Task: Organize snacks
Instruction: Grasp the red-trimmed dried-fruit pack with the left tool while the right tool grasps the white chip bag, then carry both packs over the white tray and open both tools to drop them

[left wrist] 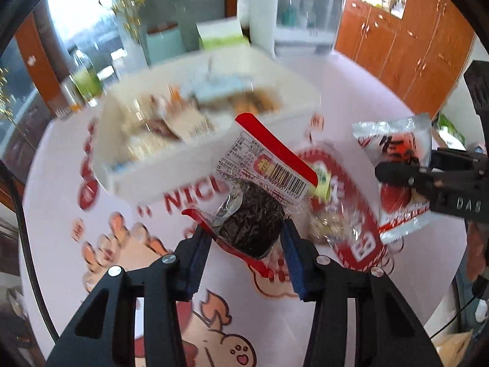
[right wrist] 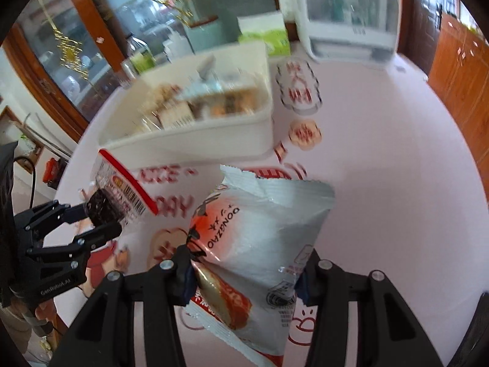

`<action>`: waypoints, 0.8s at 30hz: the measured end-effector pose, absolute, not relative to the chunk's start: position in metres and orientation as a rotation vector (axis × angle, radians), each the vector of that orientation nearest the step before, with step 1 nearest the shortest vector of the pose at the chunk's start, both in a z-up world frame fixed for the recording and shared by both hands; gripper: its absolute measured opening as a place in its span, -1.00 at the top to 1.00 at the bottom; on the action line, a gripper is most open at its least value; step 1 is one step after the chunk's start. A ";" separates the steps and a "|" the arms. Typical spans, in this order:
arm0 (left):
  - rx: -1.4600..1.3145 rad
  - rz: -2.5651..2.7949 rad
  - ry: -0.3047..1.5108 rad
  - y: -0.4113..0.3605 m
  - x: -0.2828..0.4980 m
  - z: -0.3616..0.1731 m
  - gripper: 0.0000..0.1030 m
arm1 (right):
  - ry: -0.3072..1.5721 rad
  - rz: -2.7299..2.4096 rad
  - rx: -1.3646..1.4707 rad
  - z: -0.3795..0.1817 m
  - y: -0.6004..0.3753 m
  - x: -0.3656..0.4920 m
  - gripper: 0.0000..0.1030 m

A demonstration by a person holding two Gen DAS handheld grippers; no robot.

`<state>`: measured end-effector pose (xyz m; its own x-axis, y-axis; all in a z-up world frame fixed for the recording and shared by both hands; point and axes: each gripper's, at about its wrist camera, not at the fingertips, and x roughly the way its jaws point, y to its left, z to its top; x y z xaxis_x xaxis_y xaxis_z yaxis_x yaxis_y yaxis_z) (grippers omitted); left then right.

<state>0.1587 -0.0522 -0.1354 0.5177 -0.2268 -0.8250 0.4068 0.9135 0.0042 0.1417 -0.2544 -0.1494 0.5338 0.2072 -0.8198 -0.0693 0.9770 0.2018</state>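
Note:
My left gripper [left wrist: 244, 238] is shut on a clear red-edged packet with a dark round cake [left wrist: 253, 220] and holds it above the table; the gripper also shows in the right wrist view [right wrist: 101, 220] with the packet [right wrist: 119, 189]. My right gripper [right wrist: 244, 272] is shut on a silver and red snack bag [right wrist: 259, 229], held above the table; the gripper also shows in the left wrist view [left wrist: 394, 177] with the bag [left wrist: 397, 159]. A white bin [left wrist: 214, 150] holding several snacks stands just beyond both grippers and shows in the right wrist view too [right wrist: 214, 143]. Another red-rimmed snack packet [left wrist: 342, 214] lies on the table.
The round table has a pink printed cloth [right wrist: 382, 183]. Behind the bin stand a green box [left wrist: 221, 35], a teal pot [left wrist: 165, 46], bottles [left wrist: 85, 76] and a white appliance [right wrist: 348, 15]. Wooden cabinets [left wrist: 412, 46] are at the right.

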 end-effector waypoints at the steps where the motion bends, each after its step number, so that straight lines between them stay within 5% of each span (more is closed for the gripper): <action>1: 0.206 -0.376 0.936 -0.056 0.162 -0.128 0.13 | 0.977 0.174 0.142 -0.141 -0.252 0.142 0.04; 15: 0.178 -0.204 0.700 -0.036 0.226 -0.001 0.12 | 0.736 0.278 0.019 -0.011 -0.204 0.194 0.03; 24: 0.150 -0.109 0.673 -0.021 0.276 0.027 0.12 | 0.679 0.273 0.011 0.032 -0.183 0.252 0.02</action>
